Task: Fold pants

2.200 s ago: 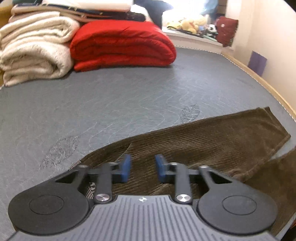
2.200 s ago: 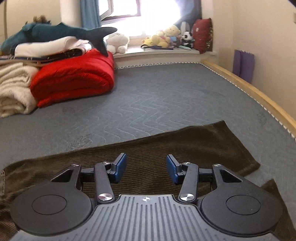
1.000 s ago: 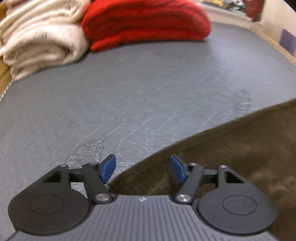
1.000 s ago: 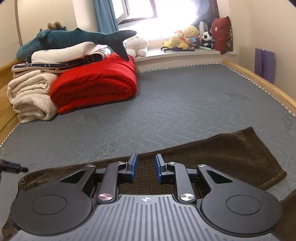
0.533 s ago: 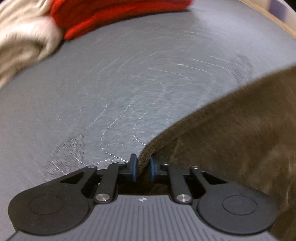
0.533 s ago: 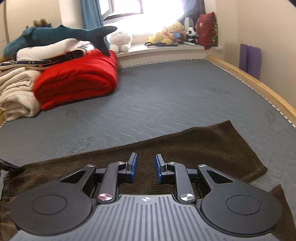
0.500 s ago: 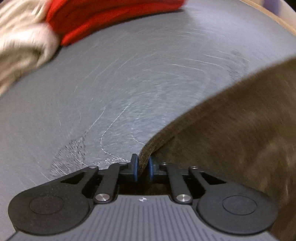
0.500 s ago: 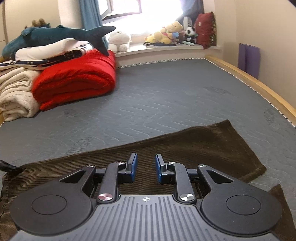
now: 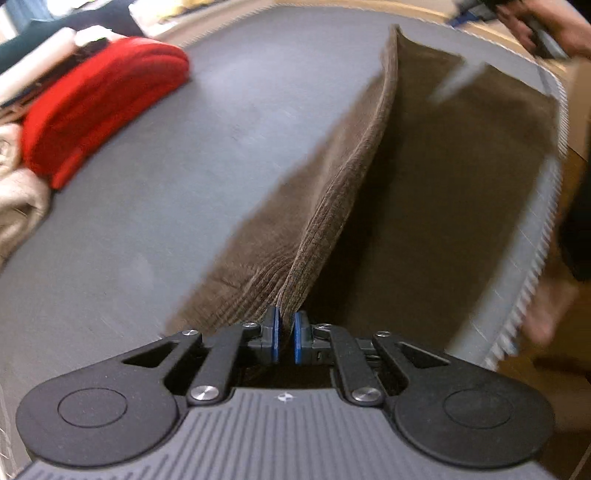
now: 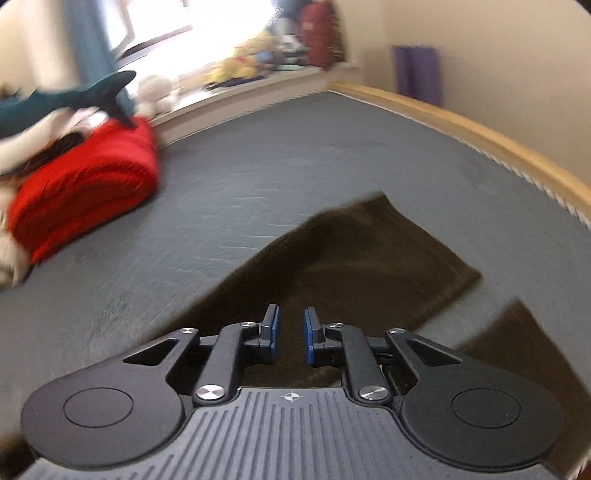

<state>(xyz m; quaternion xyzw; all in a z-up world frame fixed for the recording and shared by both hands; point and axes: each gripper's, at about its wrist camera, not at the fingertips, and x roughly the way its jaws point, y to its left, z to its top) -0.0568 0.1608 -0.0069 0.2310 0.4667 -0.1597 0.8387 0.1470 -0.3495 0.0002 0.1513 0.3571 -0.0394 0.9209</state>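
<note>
The brown corduroy pants (image 9: 332,206) lie on the grey mattress (image 9: 184,184). My left gripper (image 9: 284,332) is shut on their edge and holds it lifted, the cloth rising in a taut ridge away from the jaws. In the right wrist view the pants (image 10: 354,266) stretch ahead with one leg end flat on the mattress (image 10: 295,166). My right gripper (image 10: 291,334) is nearly closed, with dark cloth between and below its pads; whether it grips the cloth is unclear. The person's other hand (image 9: 546,26) shows at the far top right.
A folded red quilt (image 9: 96,99) and cream blankets (image 9: 18,192) are stacked at the far left of the mattress. A plush shark (image 10: 66,99) lies on the stack. A wooden bed rail (image 10: 480,136) runs along the right. Plush toys (image 10: 243,66) line the windowsill.
My left gripper has lifted the pinched pants edge up and swung it toward the right, so the cloth now stands in a ridge. The right gripper view has tilted and the pants have shifted.
</note>
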